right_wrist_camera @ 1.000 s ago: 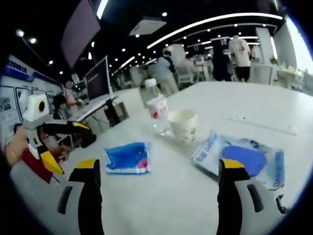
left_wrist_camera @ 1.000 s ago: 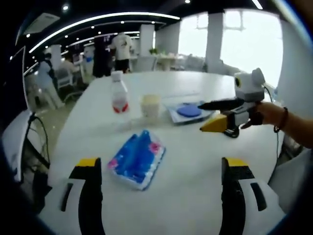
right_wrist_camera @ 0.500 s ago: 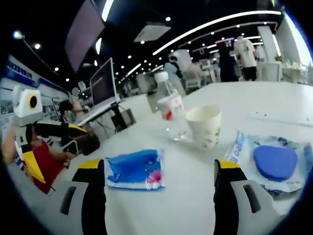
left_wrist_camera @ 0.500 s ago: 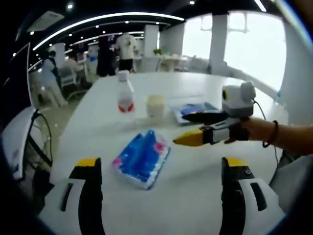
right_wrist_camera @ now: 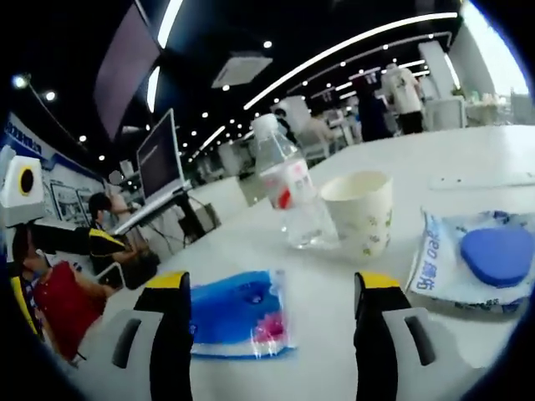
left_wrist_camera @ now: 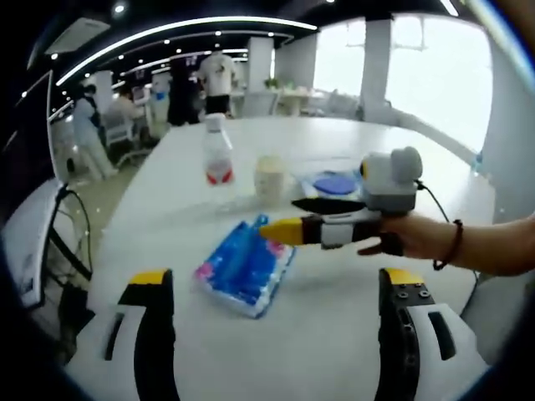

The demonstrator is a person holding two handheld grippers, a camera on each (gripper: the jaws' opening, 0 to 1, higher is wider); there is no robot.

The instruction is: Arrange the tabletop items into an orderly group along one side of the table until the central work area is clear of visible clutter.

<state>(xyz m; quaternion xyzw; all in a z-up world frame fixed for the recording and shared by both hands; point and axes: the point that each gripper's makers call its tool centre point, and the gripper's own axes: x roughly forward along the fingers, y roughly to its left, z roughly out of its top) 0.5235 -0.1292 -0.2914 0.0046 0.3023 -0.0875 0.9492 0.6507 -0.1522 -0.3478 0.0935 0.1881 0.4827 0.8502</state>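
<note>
A blue packet with a pink patch (left_wrist_camera: 245,266) lies flat on the white table (left_wrist_camera: 334,301). Behind it stand a clear water bottle with a red label (left_wrist_camera: 218,159) and a paper cup (left_wrist_camera: 269,175). Right of the cup lies a clear bag holding a blue disc (left_wrist_camera: 334,184). My left gripper (left_wrist_camera: 276,277) hangs back, open, with the packet ahead between its jaws. A hand brings my right gripper (left_wrist_camera: 280,215) in from the right, open, its yellow tip over the packet's far edge. In the right gripper view the open gripper (right_wrist_camera: 272,282) frames the packet (right_wrist_camera: 238,324), with bottle (right_wrist_camera: 288,192), cup (right_wrist_camera: 359,213) and bag (right_wrist_camera: 476,259) beyond.
The table's left edge (left_wrist_camera: 109,251) drops to the floor, where a cable hangs. People stand among desks and chairs far behind (left_wrist_camera: 216,79). A monitor (right_wrist_camera: 159,154) sits on another desk at the back. Bare tabletop lies near my left gripper's jaws.
My right gripper has moved left from beside the clear bag to the blue packet, and the packet now sits between its jaws. The left gripper has barely shifted.
</note>
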